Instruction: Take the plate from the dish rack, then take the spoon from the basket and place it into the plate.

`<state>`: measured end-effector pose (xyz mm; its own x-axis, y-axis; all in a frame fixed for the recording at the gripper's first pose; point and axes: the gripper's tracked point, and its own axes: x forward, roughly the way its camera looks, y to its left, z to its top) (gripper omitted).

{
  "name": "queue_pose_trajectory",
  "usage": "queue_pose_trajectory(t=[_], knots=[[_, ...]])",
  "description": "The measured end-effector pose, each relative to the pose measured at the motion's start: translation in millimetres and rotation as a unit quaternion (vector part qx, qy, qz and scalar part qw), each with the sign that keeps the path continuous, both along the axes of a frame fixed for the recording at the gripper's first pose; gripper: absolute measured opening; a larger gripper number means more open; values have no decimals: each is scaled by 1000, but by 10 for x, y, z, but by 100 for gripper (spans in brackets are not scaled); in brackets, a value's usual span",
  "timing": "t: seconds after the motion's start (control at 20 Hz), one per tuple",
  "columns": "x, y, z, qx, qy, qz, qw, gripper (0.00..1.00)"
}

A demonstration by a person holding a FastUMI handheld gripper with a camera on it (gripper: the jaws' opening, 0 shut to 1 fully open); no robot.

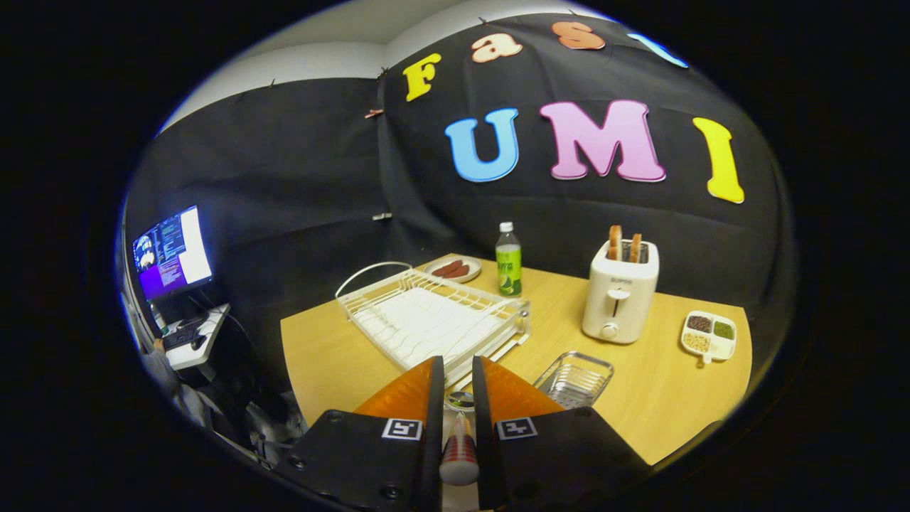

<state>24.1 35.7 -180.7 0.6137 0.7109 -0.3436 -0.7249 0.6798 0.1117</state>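
Observation:
My gripper (458, 364) is shut on the spoon (460, 402). Its metal bowl shows in the narrow gap between the fingers, and its red-and-white handle (459, 455) runs back toward me. The gripper hangs above the near edge of the wooden table (661, 398). Just beyond the fingertips stands the white wire dish rack (434, 320), with no plate in it. The small metal basket (574, 378) sits to the right of the fingers and looks empty. The fingers and gripper body hide whatever lies directly under them.
Beyond the rack are a small plate of sausages (455, 269) and a green bottle (508, 259). A white toaster (620, 299) holding toast stands right of them, and a divided dish of grains (709, 336) further right. A monitor (170, 252) glows off the table's left.

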Motion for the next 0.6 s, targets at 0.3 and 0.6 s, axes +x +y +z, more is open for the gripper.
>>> queue_pose_trajectory(t=[0.3,0.6], knots=[[-127,177,-587,-36,40,21,998,23],[-170,144,-820,-60,63,29,996,24]])
